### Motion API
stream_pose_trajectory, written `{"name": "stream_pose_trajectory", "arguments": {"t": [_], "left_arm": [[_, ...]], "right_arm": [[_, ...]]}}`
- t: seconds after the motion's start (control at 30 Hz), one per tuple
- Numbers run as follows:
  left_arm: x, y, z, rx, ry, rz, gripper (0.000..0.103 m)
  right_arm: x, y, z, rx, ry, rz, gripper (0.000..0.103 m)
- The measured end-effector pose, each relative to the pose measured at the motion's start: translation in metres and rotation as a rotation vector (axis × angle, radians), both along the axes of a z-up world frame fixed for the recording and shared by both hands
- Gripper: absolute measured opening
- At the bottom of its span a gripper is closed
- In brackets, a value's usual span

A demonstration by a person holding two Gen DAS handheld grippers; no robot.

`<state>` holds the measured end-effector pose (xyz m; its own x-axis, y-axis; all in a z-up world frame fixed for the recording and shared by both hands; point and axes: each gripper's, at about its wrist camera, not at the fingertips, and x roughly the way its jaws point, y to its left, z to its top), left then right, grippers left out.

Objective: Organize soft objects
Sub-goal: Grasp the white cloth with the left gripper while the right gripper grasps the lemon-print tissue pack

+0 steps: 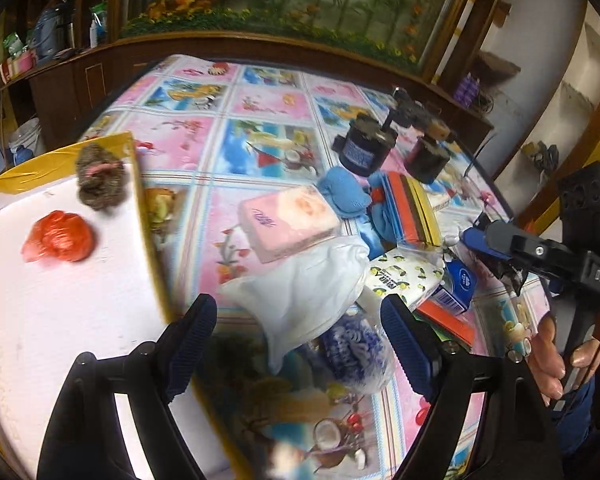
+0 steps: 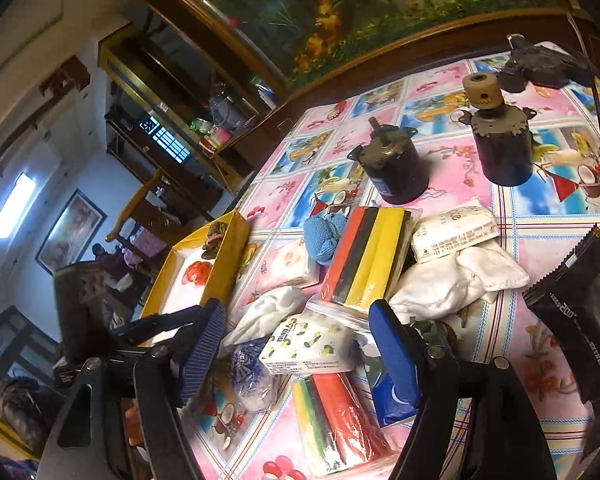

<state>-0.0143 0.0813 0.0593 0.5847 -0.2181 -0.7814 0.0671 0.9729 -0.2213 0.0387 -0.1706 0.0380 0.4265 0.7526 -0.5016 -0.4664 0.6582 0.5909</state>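
White cloth pouch [image 1: 312, 292] between spread left claw [image 1: 300, 344] fingers.

Two bundles [image 1: 58, 242] lie in the tray [image 1: 60, 320], left of the tissue packs [image 1: 288, 222].

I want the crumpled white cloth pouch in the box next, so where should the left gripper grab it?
Grip the crumpled white cloth pouch across its narrow lower neck, coming from above on the near side. The left gripper, jaws open, is already lined up there; the wider upper part lies close against the pink wrapped tissue pack.
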Motion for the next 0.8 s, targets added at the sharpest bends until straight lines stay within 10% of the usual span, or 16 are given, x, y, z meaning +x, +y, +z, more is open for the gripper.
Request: {"name": "stream_pose_trajectory", "arguments": {"t": [0.33,0.47,0.8], "left_arm": [[0.054,-0.013,-0.035,0.017,0.128,0.053,0.082],[0.054,-0.012,-0.038,-0.01,0.119,0.05,0.023],[0.004,0.012,0.004,-0.088,-0.045,0.089,0.022]], "right_arm": [[-0.01,0.002,0.004,0.046,0.007,0.046,0.08],[-0.012,0.006,0.002,0.03,0.01,0.058,0.085],[-0.019,0.047,-0.014,-0.185,-0.009,0.112,0.087]]}}
